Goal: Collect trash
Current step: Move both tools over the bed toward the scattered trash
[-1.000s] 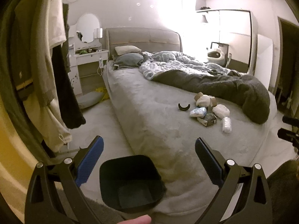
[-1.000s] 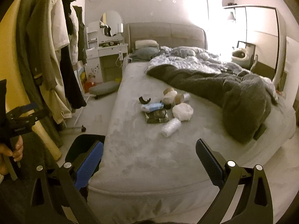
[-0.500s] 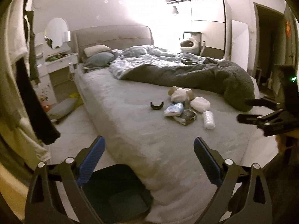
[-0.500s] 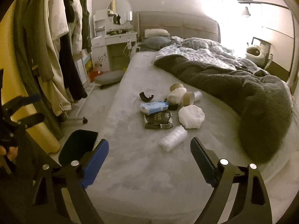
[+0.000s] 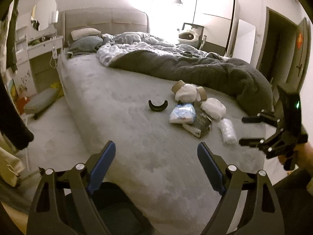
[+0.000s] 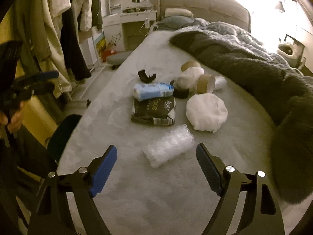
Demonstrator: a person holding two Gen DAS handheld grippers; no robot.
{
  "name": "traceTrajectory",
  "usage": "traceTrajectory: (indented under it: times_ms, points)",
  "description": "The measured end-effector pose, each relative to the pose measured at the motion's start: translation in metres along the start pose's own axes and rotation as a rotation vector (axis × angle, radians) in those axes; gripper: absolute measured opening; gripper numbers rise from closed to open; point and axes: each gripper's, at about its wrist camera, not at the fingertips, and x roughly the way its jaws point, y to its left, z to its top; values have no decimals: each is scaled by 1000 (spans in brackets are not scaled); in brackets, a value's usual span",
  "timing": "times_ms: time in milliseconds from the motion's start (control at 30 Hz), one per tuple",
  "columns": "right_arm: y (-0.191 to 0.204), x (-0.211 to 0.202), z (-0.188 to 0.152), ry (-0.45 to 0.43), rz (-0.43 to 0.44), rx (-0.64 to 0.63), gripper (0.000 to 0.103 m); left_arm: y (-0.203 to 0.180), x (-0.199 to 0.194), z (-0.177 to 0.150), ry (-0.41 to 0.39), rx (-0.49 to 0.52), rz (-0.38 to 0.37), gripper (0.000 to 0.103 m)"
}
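The right gripper (image 6: 156, 168), fingers spread wide, has moved closer to the crinkly clear plastic wrap (image 6: 169, 147) at 12 o'clock, ready to grab it.

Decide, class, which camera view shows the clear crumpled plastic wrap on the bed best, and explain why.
The right wrist view: the clear plastic wrap lies large and unblocked just ahead of the open right gripper. The left wrist view shows it smaller, off to the side near the frame's right edge.
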Motion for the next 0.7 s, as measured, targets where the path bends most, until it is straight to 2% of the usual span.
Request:
traceTrajectory:
  times_ms: [267, 500, 700]
  points:
    - [-14, 15, 2, 9, 12, -58, 82, -2, 28, 22, 20, -14, -83, 86]
    - [-18, 28, 7, 21, 61, -107, 82, -12, 57, 31, 68, -9, -149, 86]
    - [-16, 35, 9, 45, 63, -153, 71, -28, 81, 39, 109, 24, -181, 85]
